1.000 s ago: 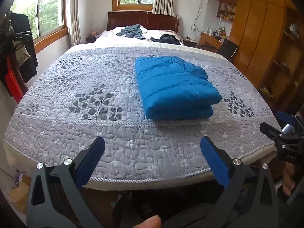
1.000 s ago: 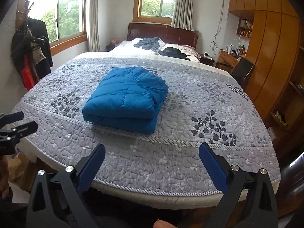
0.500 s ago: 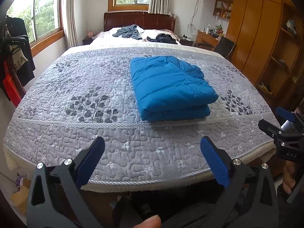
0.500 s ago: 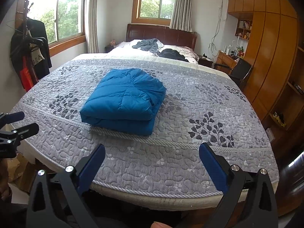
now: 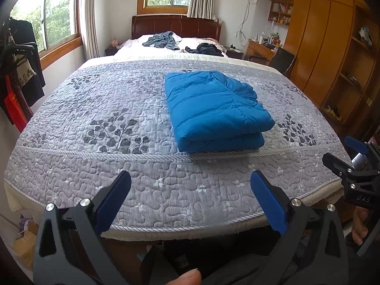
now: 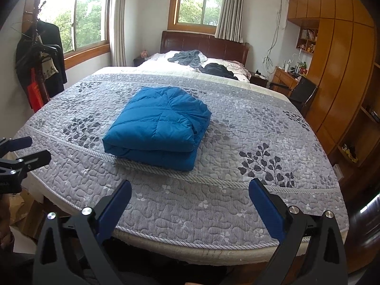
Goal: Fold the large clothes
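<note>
Hovering over the foot of the bed, the left tool (image 5: pixel 190 201) and right tool (image 6: pixel 190 204) are both gaping wide apart, gripping nothing. Beyond them, the folded blue jacket (image 5: pixel 216 109) is lying on the grey quilt (image 5: pixel 106 109), well clear of both tools. Crumpled clothes (image 6: pixel 187 57) are sitting near the headboard (image 6: pixel 204 45).

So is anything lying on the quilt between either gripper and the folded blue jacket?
Nothing visible. Only bare grey quilt lies between the open left gripper and the blue jacket, and likewise ahead of the open right gripper.
</note>
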Demonstrator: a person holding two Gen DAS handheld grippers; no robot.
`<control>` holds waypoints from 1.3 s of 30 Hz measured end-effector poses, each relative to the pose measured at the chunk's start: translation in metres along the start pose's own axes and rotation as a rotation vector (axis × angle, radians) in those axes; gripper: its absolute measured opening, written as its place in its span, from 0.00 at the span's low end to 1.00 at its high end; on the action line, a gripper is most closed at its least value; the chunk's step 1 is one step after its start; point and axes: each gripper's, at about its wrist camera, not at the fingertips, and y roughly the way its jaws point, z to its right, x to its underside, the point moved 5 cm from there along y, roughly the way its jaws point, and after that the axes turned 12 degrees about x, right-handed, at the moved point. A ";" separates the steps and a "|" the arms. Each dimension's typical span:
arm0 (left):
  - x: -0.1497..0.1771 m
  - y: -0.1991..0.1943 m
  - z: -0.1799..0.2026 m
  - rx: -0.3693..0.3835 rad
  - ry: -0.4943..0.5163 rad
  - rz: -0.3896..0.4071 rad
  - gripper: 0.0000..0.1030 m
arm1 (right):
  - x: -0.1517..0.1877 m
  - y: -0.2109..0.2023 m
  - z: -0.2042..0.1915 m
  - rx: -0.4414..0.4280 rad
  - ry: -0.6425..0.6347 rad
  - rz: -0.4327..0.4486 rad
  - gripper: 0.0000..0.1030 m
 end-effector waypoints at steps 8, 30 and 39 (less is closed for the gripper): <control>0.001 0.001 -0.001 0.000 -0.007 0.001 0.97 | 0.002 -0.001 -0.001 -0.016 0.013 0.018 0.96; 0.005 0.007 -0.001 -0.007 -0.002 -0.010 0.97 | 0.002 0.000 0.002 -0.009 0.024 0.016 0.96; 0.005 0.008 0.000 -0.004 -0.002 -0.014 0.97 | 0.003 0.001 0.003 -0.003 0.030 0.016 0.96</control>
